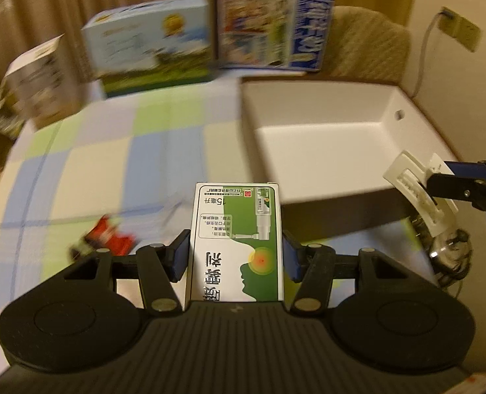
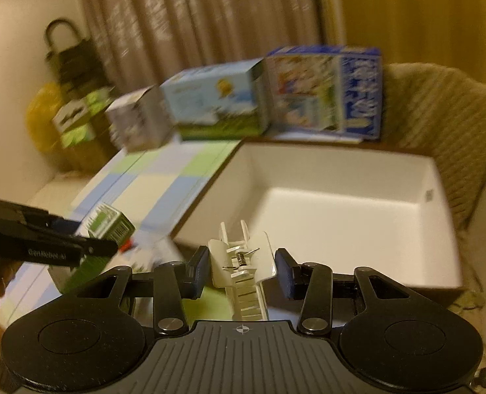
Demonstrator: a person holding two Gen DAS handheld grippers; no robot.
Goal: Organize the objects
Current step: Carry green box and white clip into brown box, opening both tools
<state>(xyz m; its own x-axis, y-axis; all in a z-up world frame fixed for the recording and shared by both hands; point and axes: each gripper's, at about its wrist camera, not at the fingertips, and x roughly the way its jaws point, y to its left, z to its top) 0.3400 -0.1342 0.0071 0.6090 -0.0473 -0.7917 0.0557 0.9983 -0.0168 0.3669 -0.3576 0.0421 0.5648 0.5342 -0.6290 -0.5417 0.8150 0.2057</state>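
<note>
My left gripper [image 1: 235,256] is shut on a green and white medicine box [image 1: 238,239] and holds it above the checked tablecloth, just left of the white bin's [image 1: 390,121] near corner. The same box [image 2: 106,226] shows in the right wrist view in the left gripper [image 2: 95,246]. My right gripper [image 2: 241,267] is shut on a white hair claw clip [image 2: 243,262], held at the near rim of the empty white bin [image 2: 440,197]. The clip [image 1: 417,193] and right gripper [image 1: 440,184] also show at the right of the left wrist view.
A small red object [image 1: 108,236] lies on the tablecloth [image 1: 111,164] left of my left gripper. Three printed cartons [image 1: 150,46] [image 1: 272,29] [image 1: 35,78] stand along the table's far edge. A padded chair back [image 1: 367,42] is behind the bin. A clear round object [image 1: 446,252] lies at right.
</note>
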